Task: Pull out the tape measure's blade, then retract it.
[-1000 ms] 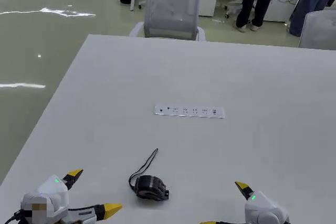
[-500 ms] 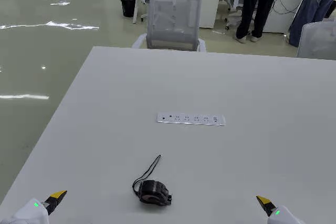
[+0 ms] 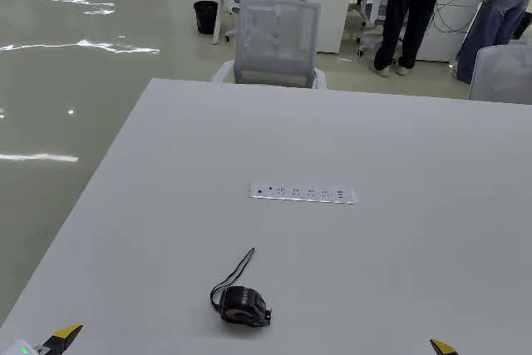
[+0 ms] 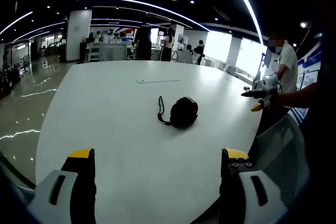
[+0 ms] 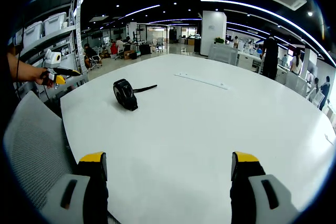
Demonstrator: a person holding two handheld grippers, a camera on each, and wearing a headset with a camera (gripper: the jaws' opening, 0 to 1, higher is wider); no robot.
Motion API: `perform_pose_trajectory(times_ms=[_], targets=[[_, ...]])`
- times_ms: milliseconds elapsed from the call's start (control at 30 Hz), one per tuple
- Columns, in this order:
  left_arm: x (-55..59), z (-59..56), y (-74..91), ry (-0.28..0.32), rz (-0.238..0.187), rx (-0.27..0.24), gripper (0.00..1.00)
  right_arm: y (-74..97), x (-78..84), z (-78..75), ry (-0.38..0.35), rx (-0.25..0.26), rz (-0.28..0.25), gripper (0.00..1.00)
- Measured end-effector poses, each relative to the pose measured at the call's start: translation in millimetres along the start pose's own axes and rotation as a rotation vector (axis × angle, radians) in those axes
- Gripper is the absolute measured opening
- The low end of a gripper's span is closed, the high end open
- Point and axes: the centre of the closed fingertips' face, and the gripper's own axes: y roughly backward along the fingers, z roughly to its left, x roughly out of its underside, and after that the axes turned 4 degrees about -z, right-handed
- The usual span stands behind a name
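Observation:
A black tape measure (image 3: 243,305) with a thin black wrist strap (image 3: 237,268) lies on the white table (image 3: 332,139) near its front edge. It also lies ahead in the left gripper view as the tape measure (image 4: 184,112) and in the right gripper view as the tape measure (image 5: 125,94). My left gripper (image 4: 156,157) is open, its yellow-tipped jaws wide apart, well short of the tape measure. My right gripper (image 5: 170,160) is open too, with nothing between its jaws. A yellow fingertip (image 3: 63,338) peeks in at the bottom left of the head view, another fingertip (image 3: 443,347) at the bottom right.
A white power strip (image 3: 302,194) lies flat in the table's middle. A grey mesh chair (image 3: 275,42) stands at the far edge, another chair (image 3: 501,72) at the right. Two people (image 3: 407,2) stand behind by desks. A black bin (image 3: 204,16) sits on the glossy floor.
Both grippers have drawn back toward the near table edge, so just their yellow tips remain in the head view. The head camera has tilted up a little. The tape measure has not moved.

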Motion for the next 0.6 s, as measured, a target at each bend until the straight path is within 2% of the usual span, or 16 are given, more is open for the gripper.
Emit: perform_pose_trajectory(times_ms=[100, 267, 467, 600], targets=[[3.8, -2.3, 2.9, -0.001, 0.003, 0.01, 0.99, 8.7, 4.1, -2.4, 0.003, 0.005, 0.008, 1.0], [9.7, 5.4, 5.4, 0.024, 0.014, -0.002, 0.99, 17.9, 9.4, -7.1, -0.02, 0.031, 0.006, 1.0], [-5.1, 5.4, 4.4, 0.015, -0.015, -0.002, 0.99, 19.3, 10.3, -6.1, -0.028, 0.035, 0.005, 1.0], [-5.1, 5.3, 3.6, 0.003, -0.009, 0.002, 0.99, 19.3, 9.9, -5.9, -0.036, 0.038, -0.003, 1.0]])
